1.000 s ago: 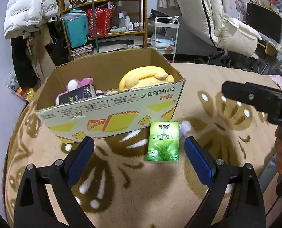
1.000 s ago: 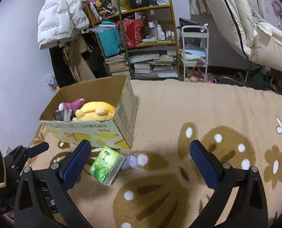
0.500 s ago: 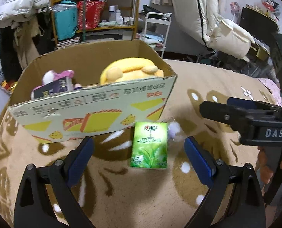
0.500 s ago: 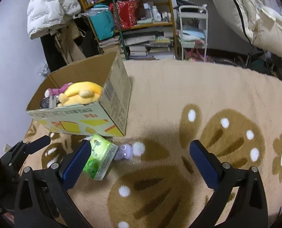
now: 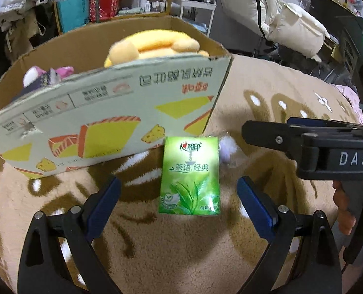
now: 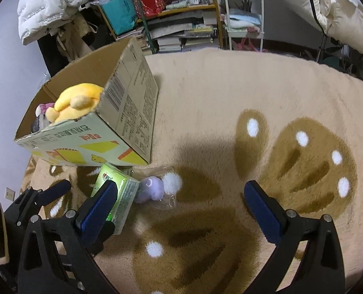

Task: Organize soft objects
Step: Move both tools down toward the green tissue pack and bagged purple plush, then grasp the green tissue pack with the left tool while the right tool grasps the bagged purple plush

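Soft objects: three of them already sit in the box, and two lie on the rug, so I'd judge the sorting a bit past halfway.
Rug (image 6: 206, 93): beige plush with brown patterns, spread under both tools and everything else.
Cardboard box (image 5: 103, 127): open-topped, ahead and to the left of the left gripper (image 5: 179, 203), its printed wall touching the far end of the green pack.
Yellow plush (image 5: 154, 46): packed inside the box, bulging above the rim.
Pink plush (image 5: 61, 71): also inside, at the box's far-left end, beside a dark packet I can't make out.
Green tissue pack (image 5: 190, 175): flat on the rug, straight ahead of the left gripper and between its blue pads.
Left gripper: spread wide and holding nothing, lined up on the pack.
Right gripper (image 6: 181, 208): likewise spread and empty, hovering just right of the left one.
Lilac toy (image 6: 151, 189): small, in clear wrapping with a white pom-pom, ahead-left of the right gripper, touching the pack's side.
Left to do: both rug items appear to need boxing, pack probably first.
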Tool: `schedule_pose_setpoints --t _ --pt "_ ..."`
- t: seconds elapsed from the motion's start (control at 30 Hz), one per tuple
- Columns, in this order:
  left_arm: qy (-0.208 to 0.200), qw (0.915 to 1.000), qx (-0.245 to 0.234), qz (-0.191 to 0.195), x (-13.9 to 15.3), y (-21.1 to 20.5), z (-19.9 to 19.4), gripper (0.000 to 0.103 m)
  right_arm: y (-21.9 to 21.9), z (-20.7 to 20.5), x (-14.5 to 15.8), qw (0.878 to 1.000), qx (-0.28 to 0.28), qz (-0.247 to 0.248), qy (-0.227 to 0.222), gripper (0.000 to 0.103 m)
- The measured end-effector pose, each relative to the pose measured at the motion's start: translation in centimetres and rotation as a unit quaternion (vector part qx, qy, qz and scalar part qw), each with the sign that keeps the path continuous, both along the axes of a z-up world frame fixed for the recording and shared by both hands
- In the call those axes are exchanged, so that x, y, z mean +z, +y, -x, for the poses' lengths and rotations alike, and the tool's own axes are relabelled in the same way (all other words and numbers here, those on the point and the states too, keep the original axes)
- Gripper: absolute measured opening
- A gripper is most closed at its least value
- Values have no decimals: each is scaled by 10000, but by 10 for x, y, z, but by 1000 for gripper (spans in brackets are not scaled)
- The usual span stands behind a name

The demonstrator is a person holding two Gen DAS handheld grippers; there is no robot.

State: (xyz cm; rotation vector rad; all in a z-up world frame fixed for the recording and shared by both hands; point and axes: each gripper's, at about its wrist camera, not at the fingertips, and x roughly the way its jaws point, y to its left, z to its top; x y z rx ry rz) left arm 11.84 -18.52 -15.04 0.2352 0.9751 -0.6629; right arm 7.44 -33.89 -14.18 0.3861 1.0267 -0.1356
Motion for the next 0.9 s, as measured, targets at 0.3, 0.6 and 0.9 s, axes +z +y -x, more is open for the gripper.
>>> schedule_pose_setpoints --t 0.3,0.6,0.9 --pt "98 9998 -97 -121 -12 -9 1 95 -1 -8 -19 9990 79 -217 381 101" --pt "144 9994 -104 -308 -22 -14 2 95 4 -13 -27 9980 215 -239 553 101" --pt "316 9991 -71 -282 -28 -11 -1 83 1 -14 -30 9974 255 -305 607 101"
